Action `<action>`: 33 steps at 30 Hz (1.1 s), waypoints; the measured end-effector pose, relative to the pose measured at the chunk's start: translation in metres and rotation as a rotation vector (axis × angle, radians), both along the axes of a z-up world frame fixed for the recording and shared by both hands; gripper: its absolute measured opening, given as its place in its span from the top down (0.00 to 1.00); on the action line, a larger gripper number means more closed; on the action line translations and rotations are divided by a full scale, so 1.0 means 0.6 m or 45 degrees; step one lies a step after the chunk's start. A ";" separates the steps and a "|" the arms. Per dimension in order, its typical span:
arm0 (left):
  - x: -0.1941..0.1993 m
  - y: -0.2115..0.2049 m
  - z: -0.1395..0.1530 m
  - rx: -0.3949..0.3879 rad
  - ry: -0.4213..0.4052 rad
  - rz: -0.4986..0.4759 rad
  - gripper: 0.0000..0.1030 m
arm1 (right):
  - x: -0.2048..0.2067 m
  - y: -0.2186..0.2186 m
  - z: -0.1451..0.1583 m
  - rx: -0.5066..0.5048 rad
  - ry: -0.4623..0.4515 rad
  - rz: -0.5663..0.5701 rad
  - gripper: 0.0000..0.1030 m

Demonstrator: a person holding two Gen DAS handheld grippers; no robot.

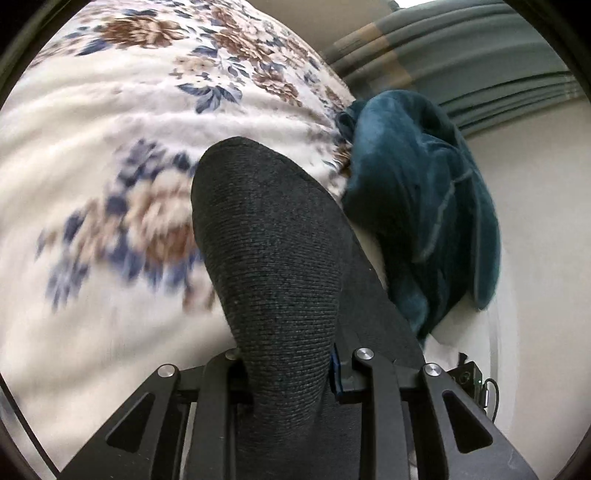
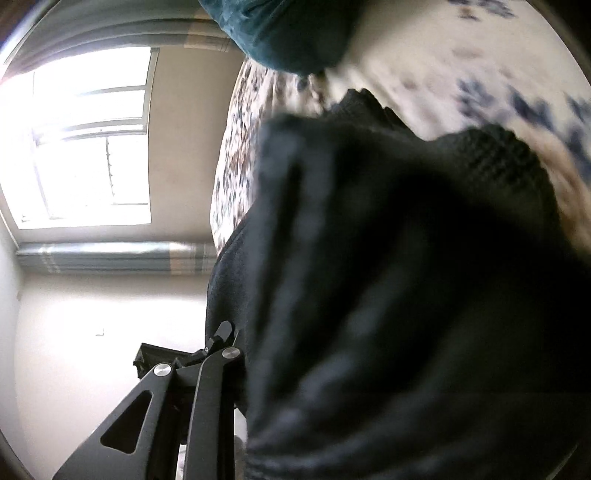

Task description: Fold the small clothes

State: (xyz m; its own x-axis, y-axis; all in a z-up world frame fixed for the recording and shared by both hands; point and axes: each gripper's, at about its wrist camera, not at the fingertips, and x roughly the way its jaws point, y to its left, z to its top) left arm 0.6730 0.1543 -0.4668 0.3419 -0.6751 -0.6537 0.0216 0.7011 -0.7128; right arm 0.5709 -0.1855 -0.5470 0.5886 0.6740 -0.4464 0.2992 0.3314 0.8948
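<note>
A dark grey ribbed knit garment [image 1: 266,229] rises out of my left gripper [image 1: 284,354] and lies forward over its fingers, above the floral bedspread [image 1: 110,155]. The jaws stand narrow with the cloth pinched between them, and the fingertips are hidden under it. In the right wrist view the same dark garment [image 2: 406,277] fills most of the picture, blurred and bunched. My right gripper [image 2: 280,343] is closed in on it. Only one finger [image 2: 224,330] shows at the cloth's edge; the other is covered.
A teal fleece cloth [image 1: 417,184] lies heaped at the bed's edge, also at the top of the right view [image 2: 280,33]. Striped grey-green curtains [image 1: 461,55] hang beyond, beside a bright window [image 2: 85,140]. A small black device [image 1: 465,376] sits low by the pale wall.
</note>
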 end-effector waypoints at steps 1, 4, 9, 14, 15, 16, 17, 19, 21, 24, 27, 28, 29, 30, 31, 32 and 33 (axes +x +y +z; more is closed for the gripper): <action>0.022 -0.003 -0.011 0.015 0.005 -0.010 0.79 | 0.023 0.001 -0.009 -0.006 0.003 -0.011 0.76; 0.096 -0.009 -0.060 0.073 0.042 -0.059 0.79 | 0.096 0.010 -0.049 -0.026 0.012 -0.045 0.76; 0.135 -0.009 -0.139 0.148 0.211 -0.107 0.66 | 0.149 0.024 -0.108 -0.076 0.108 -0.037 0.71; 0.105 0.001 -0.122 0.271 0.196 -0.080 0.28 | 0.084 -0.009 -0.121 -0.164 0.271 0.040 0.47; 0.096 0.004 -0.115 0.305 0.174 -0.069 0.26 | 0.071 -0.019 -0.119 -0.187 0.274 0.033 0.47; 0.086 0.003 -0.109 0.337 0.160 -0.063 0.26 | 0.054 -0.032 -0.117 -0.207 0.276 0.027 0.47; 0.076 0.002 -0.104 0.377 0.152 -0.061 0.18 | 0.037 -0.044 -0.113 -0.254 0.291 0.010 0.46; 0.043 -0.007 -0.089 0.484 0.127 -0.049 0.10 | 0.054 -0.057 -0.115 -0.358 0.307 -0.013 0.46; 0.026 -0.008 -0.080 0.562 0.094 -0.035 0.09 | 0.058 -0.065 -0.111 -0.472 0.337 -0.018 0.46; -0.023 -0.028 -0.050 0.699 0.045 -0.011 0.09 | 0.054 -0.063 -0.103 -0.636 0.363 0.010 0.47; -0.061 -0.044 -0.023 0.808 0.005 0.003 0.05 | 0.060 -0.045 -0.066 -0.822 0.376 0.072 0.44; -0.081 -0.055 -0.005 0.848 -0.021 0.002 0.05 | 0.085 -0.033 -0.051 -0.918 0.376 0.096 0.32; -0.089 -0.061 0.003 0.867 -0.034 0.001 0.04 | 0.087 -0.024 -0.034 -0.996 0.368 0.121 0.20; -0.102 -0.068 0.016 0.899 -0.045 0.002 0.03 | 0.088 -0.013 -0.014 -1.075 0.357 0.146 0.00; -0.117 -0.076 0.031 0.932 -0.054 0.006 0.03 | 0.092 -0.002 0.009 -1.158 0.346 0.164 0.00; -0.132 -0.083 0.047 0.954 -0.061 0.008 0.00 | 0.091 0.006 0.033 -1.235 0.337 0.180 0.00; -0.139 -0.090 0.057 0.970 -0.062 0.013 0.00 | 0.078 0.016 0.060 -1.313 0.319 0.193 0.00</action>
State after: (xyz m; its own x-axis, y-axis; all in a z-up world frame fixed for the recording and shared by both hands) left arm 0.5893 0.1006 -0.4327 0.3859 -0.0399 -0.9217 0.0316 0.9990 -0.0300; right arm 0.6176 -0.1759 -0.5108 0.3426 -0.0391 -0.9387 0.3275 0.9414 0.0803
